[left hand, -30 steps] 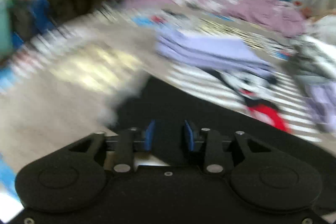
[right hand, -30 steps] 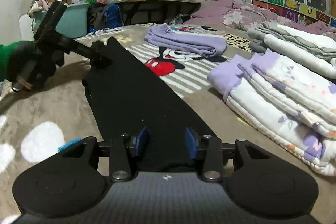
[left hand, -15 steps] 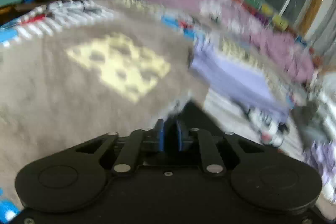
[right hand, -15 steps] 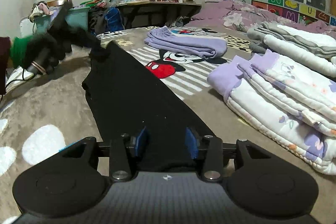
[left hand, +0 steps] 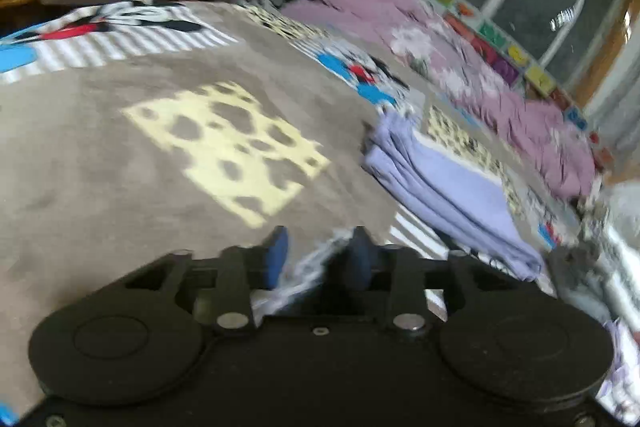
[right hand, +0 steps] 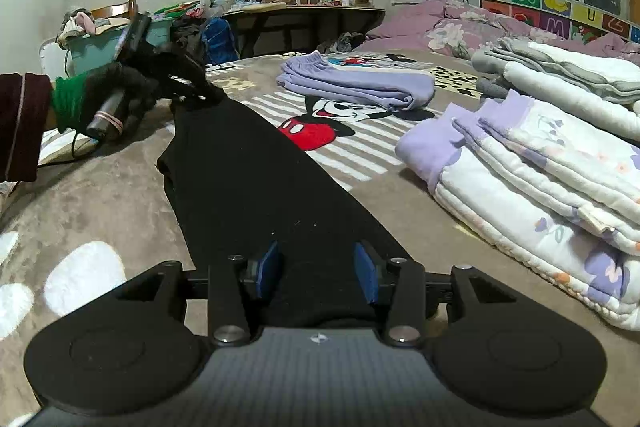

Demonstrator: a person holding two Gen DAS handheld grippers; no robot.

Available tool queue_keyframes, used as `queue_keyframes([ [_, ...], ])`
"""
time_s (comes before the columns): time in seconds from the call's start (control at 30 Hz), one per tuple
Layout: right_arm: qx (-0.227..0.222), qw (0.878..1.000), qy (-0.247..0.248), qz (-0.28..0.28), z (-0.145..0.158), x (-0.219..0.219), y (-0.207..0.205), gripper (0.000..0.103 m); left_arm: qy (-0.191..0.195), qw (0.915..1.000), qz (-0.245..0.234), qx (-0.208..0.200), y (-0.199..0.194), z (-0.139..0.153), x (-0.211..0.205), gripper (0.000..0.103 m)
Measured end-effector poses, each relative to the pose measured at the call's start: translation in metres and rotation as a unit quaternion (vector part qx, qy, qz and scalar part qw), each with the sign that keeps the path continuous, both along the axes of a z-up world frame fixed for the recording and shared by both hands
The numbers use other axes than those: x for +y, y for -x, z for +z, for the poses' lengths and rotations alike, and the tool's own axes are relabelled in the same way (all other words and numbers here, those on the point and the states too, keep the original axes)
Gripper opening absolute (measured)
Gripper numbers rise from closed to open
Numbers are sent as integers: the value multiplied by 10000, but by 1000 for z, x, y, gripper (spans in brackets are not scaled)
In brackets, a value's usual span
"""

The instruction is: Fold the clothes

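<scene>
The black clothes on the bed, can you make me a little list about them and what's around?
garment: black garment, long, stretched flat on the blanket
far end: at the left gripper
near end: between the right gripper fingers, jaws apart
left jaws: apart in its own view
nearby: folded lilac trousers; stacked folded pyjamas

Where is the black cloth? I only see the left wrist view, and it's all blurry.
Observer: The long black fabric garment lies stretched out on the brown fuzzy blanket; the right wrist view shows it.
Child: Am I near it?
Observer: Yes, the left claw sits at its far end.
Child: And the other side?
Observer: The right claw is open over the near end.
</scene>
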State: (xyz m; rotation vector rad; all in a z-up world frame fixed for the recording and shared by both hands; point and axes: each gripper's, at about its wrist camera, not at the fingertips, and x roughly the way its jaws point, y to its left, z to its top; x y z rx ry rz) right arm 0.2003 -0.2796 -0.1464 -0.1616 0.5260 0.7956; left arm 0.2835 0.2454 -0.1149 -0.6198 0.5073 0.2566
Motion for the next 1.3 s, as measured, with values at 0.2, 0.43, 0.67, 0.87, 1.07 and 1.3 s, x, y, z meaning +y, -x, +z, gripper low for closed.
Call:
queue_keyframes([
  [0.2,-271,9996,58,-44,6,1,10,47,841,9955,405,-153,42,0,16,44],
  [0.43,-352,9990,-203,-190,20,-12,26,49,1881,9820,138,-15,58,-13,-2,56],
  [0.67,-22,9993,-327,-194,12,-15,19,49,2156,9763,199,-32,42,-24,-11,56],
  [0.87,130,9992,-351,-122,7,-14,11,50,2216,9744,356,-155,27,-33,-6,54],
  [1.07,204,9992,-340,-91,2,-12,5,51,2084,9768,472,-111,25,-40,-2,22],
  [1.3,190,9992,-339,-132,2,-12,6,51,1683,9843,84,-532,39,-5,-20,15],
])
